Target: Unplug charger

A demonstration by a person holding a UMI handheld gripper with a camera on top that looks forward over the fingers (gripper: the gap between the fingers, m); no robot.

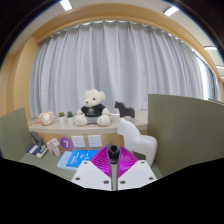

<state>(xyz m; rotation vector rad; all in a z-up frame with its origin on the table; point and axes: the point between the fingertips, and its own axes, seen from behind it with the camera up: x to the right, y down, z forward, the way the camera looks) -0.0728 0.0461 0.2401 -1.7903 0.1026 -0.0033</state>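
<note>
My gripper (113, 160) has its two fingers brought together, and the magenta pads (100, 165) press on a small dark charger (113, 152) whose rounded end sticks up between the fingertips. The charger is held in the air in front of the desk. Two white wall sockets (86, 141) sit on the low panel beyond the fingers, to the left. No cable is visible from the charger.
A white teddy bear (92, 108) sits on the shelf before grey curtains. A white boxy object (137, 140) stands just right of the fingertips. A blue and purple box (78, 157) lies to the left. Green partitions (185, 135) flank both sides.
</note>
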